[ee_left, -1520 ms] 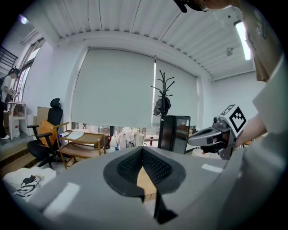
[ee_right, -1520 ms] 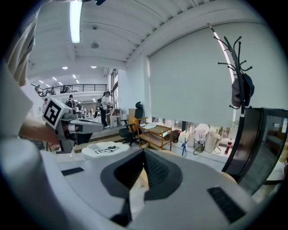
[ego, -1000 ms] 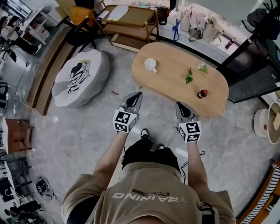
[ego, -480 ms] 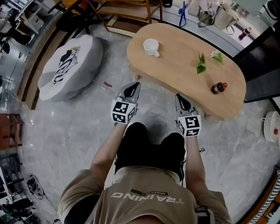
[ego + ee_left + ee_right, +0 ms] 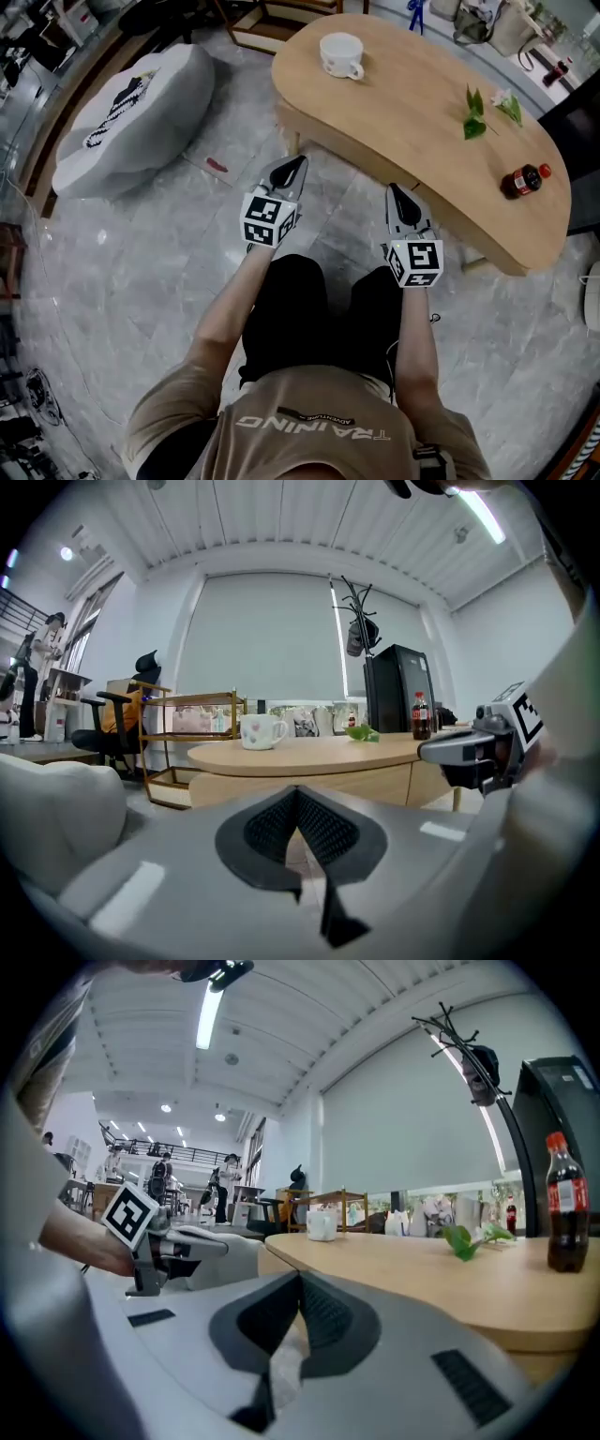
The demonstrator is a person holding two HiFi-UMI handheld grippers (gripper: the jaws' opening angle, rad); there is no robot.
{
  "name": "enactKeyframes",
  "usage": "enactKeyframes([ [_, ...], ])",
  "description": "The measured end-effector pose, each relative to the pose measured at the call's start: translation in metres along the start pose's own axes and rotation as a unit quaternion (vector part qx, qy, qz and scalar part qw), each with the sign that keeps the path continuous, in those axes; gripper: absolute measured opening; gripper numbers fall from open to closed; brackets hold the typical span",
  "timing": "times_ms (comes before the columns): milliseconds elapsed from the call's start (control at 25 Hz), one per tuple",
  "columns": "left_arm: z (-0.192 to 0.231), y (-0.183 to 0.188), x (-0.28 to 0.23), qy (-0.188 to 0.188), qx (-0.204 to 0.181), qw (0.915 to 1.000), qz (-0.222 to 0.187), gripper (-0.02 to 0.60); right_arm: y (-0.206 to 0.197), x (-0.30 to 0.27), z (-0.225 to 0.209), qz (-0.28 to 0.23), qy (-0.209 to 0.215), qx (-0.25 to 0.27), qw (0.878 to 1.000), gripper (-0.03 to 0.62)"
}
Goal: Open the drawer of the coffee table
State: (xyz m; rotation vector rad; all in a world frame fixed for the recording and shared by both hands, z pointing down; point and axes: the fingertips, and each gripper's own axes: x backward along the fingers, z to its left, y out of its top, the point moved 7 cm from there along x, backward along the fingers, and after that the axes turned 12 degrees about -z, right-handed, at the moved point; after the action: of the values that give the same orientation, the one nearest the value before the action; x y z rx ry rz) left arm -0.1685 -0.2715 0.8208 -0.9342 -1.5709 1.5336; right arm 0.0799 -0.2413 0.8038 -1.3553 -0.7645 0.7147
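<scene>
Standing just beyond left gripper [image 5: 296, 162] and right gripper [image 5: 395, 188]: coffee table [image 5: 412, 103]

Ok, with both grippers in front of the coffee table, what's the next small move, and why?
Probably ease the left gripper forward, opening its jaws, toward the panel under the tabletop, which looks like the drawer front. Both it and the right gripper are shut and empty, short of the coffee table, so nothing is gripped yet.

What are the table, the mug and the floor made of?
Table: looks like pale wood or veneer, matte, faint grain. Mug: likely glazed ceramic, white, glossy. Floor: grey marble-look tile or stone, veined, slightly shiny.
</scene>
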Motion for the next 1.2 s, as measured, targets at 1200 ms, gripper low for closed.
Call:
enactKeyframes([
  [1200,-0.056,-0.018,-0.016,0.024,0.072,0.9971,-0.012,0.006,-0.003,0.037,-0.005,-0.034,-0.031,-0.016,0.999,0.005],
])
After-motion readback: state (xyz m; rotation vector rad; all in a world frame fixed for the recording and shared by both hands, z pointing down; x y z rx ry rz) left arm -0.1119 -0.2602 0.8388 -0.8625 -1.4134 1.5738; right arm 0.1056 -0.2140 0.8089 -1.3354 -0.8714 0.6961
